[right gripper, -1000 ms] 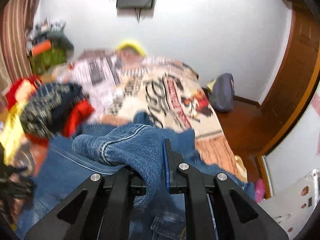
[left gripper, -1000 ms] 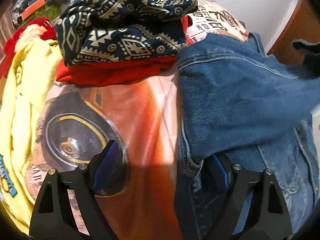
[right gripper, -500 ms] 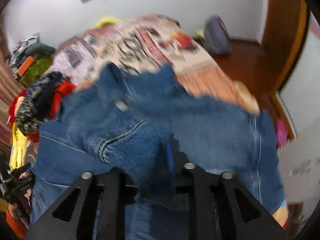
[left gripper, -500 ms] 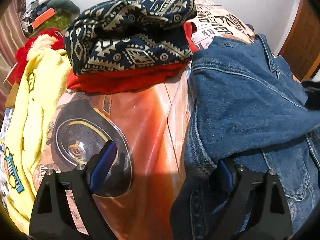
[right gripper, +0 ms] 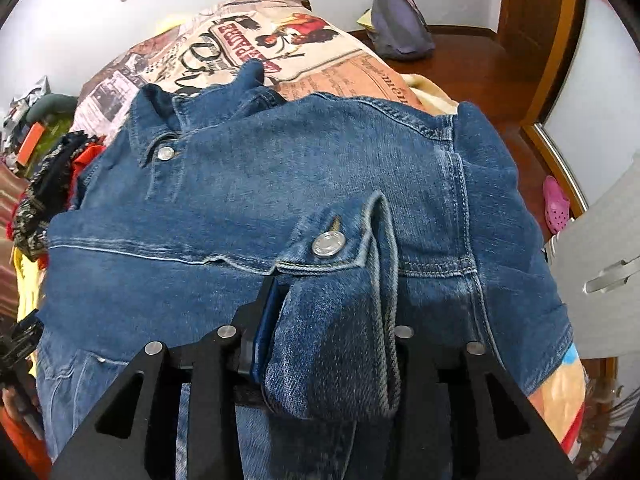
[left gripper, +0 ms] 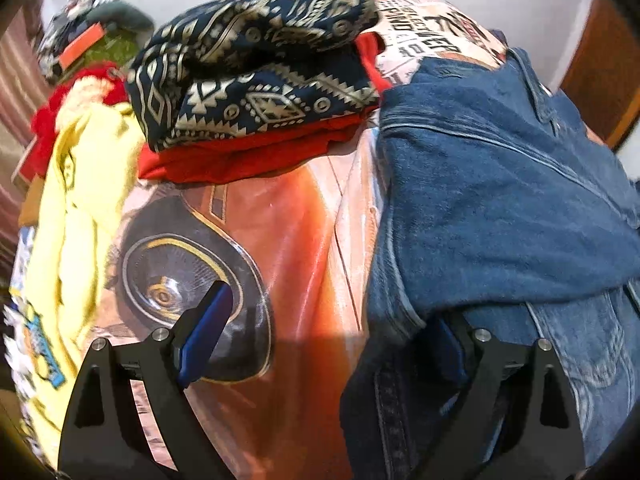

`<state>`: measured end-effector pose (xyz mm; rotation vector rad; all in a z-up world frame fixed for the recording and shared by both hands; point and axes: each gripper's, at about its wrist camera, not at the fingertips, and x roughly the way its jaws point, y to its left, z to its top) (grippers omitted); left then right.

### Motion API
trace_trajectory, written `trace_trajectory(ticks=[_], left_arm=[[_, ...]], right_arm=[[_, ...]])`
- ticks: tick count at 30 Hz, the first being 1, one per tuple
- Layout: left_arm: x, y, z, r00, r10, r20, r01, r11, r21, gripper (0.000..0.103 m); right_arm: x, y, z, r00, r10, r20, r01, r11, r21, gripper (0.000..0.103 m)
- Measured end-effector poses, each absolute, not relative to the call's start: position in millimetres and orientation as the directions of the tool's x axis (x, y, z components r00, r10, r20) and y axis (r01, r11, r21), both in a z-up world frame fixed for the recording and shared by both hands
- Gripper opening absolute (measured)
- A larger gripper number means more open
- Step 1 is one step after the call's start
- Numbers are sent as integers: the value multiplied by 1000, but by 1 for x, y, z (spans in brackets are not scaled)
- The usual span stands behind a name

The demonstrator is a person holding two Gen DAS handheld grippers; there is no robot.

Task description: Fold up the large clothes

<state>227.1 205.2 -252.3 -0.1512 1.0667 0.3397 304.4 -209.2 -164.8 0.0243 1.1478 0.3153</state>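
A blue denim jacket point(right gripper: 280, 184) lies spread on the printed bedspread point(right gripper: 280, 40). In the right wrist view a sleeve cuff point(right gripper: 328, 276) with a metal button lies between the fingers of my right gripper point(right gripper: 324, 320); the jaws stand apart with the cuff loose between them, over the jacket's middle. In the left wrist view the jacket point(left gripper: 500, 200) fills the right side. My left gripper point(left gripper: 332, 332) is open at the jacket's left edge; its right finger is tucked under the denim fold, its left finger point(left gripper: 204, 328) over the bedspread point(left gripper: 280, 240).
A folded stack, navy patterned cloth point(left gripper: 256, 72) on red cloth point(left gripper: 240, 156), lies behind the left gripper. A yellow garment point(left gripper: 72, 208) lies at left. A dark bag point(right gripper: 400, 24) sits on the wooden floor at right, a pink shoe point(right gripper: 556, 204) below it.
My right gripper carried the sleeve cuff down across the jacket and its jaws have opened around it. The left gripper stayed at the jacket's left edge, shifting slightly.
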Motion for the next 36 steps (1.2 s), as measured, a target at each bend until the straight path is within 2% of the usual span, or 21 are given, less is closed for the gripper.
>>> trace_trajectory(ticks=[4,8,13,15,21,24,28,31,36], left_arm=[[217,190,-230,475,207,-855,-275,958,79,91],[210,174,-201,531,202,-823,-223,970,95,91],[213,156,-159,625,175,-761,-188,980,72,91],[219,148,-145,660,159,-734,-174,983,56,91],[248,119,-122,723,124,-680,-131,991,41,91],[260,108,-121,725,95,-682,-114,993,18,91],[273,95,-132,707,33,-706,-87,995,-41,91],[276,88,-140,694,13,-720,-75,996,-54,91],[278,80,-151,666,24,-745,-70,997,-31,91]], right_arm=[[301,-219,-150,398,281,-873,-216,954,208,43],[302,-232,-125,466,295,-834,-194,954,229,63],[299,-256,-89,555,280,-783,-163,960,228,65],[296,-263,-80,587,257,-768,-145,966,213,72],[280,-294,-64,662,174,-729,-77,983,165,83],[280,-311,-77,641,158,-751,-33,983,179,85],[296,-337,-121,521,160,-838,60,973,223,85],[306,-357,-160,429,240,-871,132,937,323,85],[319,-382,-217,336,384,-860,279,831,481,85]])
